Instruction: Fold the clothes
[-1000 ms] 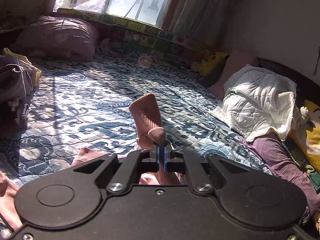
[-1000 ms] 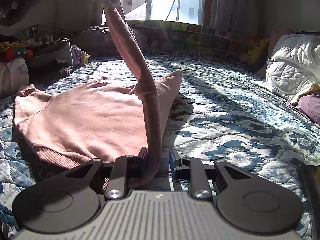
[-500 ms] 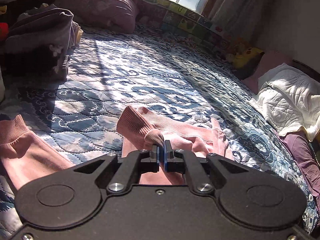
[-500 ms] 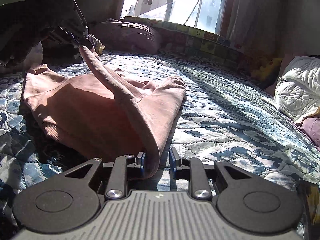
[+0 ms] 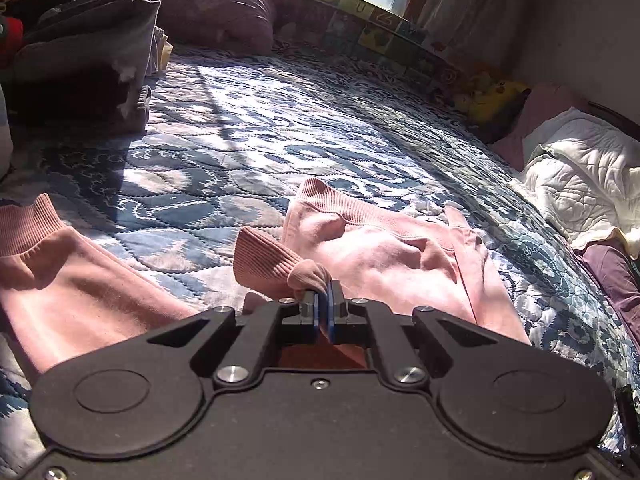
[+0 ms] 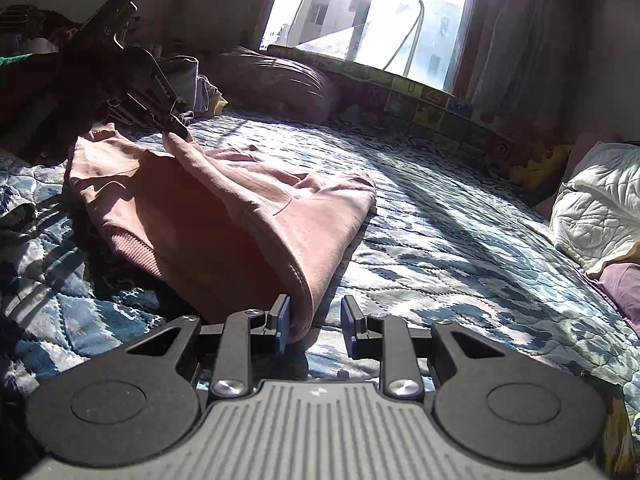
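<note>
A blue and white patterned quilt (image 5: 260, 148) covers the bed. A purple pillow (image 5: 216, 4) lies near the sunlit window (image 6: 372, 12). A white quilted blanket (image 5: 580, 176) sits at the right, a yellow plush toy (image 5: 490, 94) just beyond it, and dark clothes (image 5: 84, 52) are piled at the left.

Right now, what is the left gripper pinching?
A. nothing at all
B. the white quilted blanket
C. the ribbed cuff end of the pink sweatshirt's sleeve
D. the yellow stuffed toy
C. In the left wrist view the left gripper has its jaws closed on pink fabric just behind the ribbed cuff of the pink sweatshirt, which lies on the blue patterned bedspread.
</note>
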### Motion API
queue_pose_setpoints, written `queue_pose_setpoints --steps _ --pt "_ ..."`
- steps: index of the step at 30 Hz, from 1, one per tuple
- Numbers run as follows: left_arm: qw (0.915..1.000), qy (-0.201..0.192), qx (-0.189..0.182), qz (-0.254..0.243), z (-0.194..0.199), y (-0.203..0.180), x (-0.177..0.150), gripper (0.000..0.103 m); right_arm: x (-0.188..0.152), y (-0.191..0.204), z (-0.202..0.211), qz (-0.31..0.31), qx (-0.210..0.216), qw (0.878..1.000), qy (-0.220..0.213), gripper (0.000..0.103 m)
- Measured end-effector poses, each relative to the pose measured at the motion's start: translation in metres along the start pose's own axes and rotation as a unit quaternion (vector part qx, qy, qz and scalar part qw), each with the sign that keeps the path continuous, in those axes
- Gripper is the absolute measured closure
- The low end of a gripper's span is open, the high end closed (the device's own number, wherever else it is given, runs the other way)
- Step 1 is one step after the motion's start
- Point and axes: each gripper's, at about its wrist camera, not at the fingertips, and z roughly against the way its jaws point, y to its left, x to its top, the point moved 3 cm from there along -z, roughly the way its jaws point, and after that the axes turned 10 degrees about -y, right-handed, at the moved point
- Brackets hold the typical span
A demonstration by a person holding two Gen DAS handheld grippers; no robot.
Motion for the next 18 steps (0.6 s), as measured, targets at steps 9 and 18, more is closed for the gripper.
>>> queue_pose_setpoints --steps 9,18 --pt "0.9992 0.007 -0.006 -0.039 -0.008 0.002 -0.017 0.1 0.002 -0.023 0.032 -0.009 0.072 0.997 0.006 0.074" --pt "0.9986 -0.002 -0.013 -0.051 -0.001 -0.006 -0.008 0.1 0.017 0.012 -0.01 0.083 0.054 0.995 -0.018 0.068"
